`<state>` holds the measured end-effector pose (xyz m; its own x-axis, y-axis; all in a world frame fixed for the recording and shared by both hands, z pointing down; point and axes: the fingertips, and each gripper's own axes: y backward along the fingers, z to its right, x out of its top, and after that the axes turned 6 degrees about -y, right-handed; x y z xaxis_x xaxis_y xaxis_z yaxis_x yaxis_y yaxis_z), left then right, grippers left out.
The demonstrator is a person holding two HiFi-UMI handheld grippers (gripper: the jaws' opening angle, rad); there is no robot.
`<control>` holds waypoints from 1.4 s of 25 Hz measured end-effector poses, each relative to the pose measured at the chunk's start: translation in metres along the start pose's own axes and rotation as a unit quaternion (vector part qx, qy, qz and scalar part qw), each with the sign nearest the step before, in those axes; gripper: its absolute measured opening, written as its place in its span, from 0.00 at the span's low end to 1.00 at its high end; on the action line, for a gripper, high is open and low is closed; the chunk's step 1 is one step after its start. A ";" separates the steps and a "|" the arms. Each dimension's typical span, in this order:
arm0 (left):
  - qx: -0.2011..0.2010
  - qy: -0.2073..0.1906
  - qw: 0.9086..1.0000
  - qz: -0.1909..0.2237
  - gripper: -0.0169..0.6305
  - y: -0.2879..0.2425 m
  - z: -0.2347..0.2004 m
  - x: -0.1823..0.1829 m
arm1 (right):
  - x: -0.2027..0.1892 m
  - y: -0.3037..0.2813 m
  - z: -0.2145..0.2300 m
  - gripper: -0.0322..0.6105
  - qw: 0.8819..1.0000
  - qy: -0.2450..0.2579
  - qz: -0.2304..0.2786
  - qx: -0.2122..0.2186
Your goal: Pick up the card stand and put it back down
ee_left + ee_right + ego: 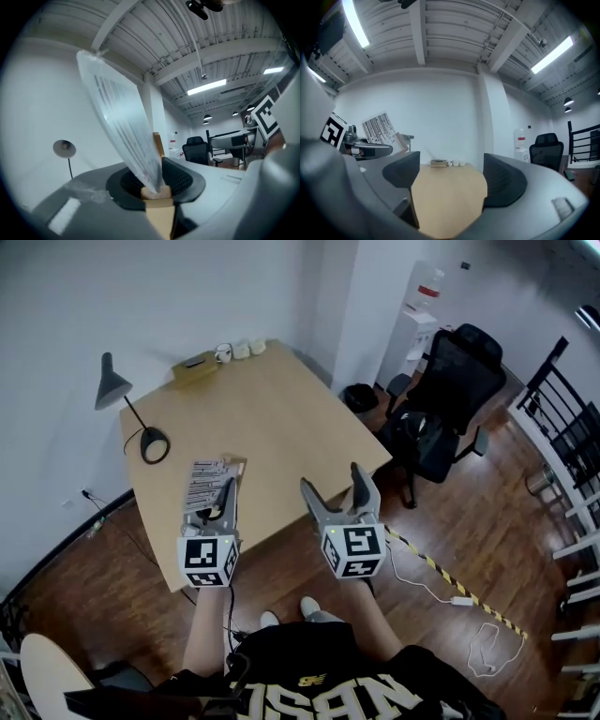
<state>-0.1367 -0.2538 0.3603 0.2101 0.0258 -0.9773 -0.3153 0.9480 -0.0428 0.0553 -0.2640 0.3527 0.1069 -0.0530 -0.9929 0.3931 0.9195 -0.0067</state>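
Left claw (157, 185): pressed together, pinching the wooden foot of the card stand (124, 117);
Card stand: clear tilted sheet with printed lines, pale wood base; over the worktop (281, 418), near its front edge;
Right claw (333, 479): spread; nothing between.

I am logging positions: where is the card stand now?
The card stand is at the left of the head view, clamped by the fingers of the left gripper over the wooden table's near edge, beside the open right gripper.
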 end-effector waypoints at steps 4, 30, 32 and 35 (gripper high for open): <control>-0.065 0.005 0.998 0.005 0.19 -0.029 0.041 0.001 | -0.007 0.025 0.040 0.71 0.999 -0.002 -0.007 -0.051; -0.237 -0.082 0.968 -0.018 0.19 -0.154 0.100 -0.015 | -0.039 0.079 0.138 0.69 0.984 -0.015 -0.054 -0.169; -0.246 -0.088 0.965 -0.026 0.19 -0.168 0.100 -0.023 | -0.049 0.073 0.140 0.69 0.984 -0.022 -0.064 -0.167; -0.261 -0.098 0.960 -0.036 0.19 -0.190 0.100 -0.036 | -0.063 0.066 0.140 0.69 0.984 -0.029 -0.078 -0.160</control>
<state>0.0076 -0.4030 0.4245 0.4025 0.0745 -0.9124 -0.7030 0.6635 -0.2559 0.2029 -0.2548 0.4311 0.1245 -0.2161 -0.9684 0.1015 0.9736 -0.2042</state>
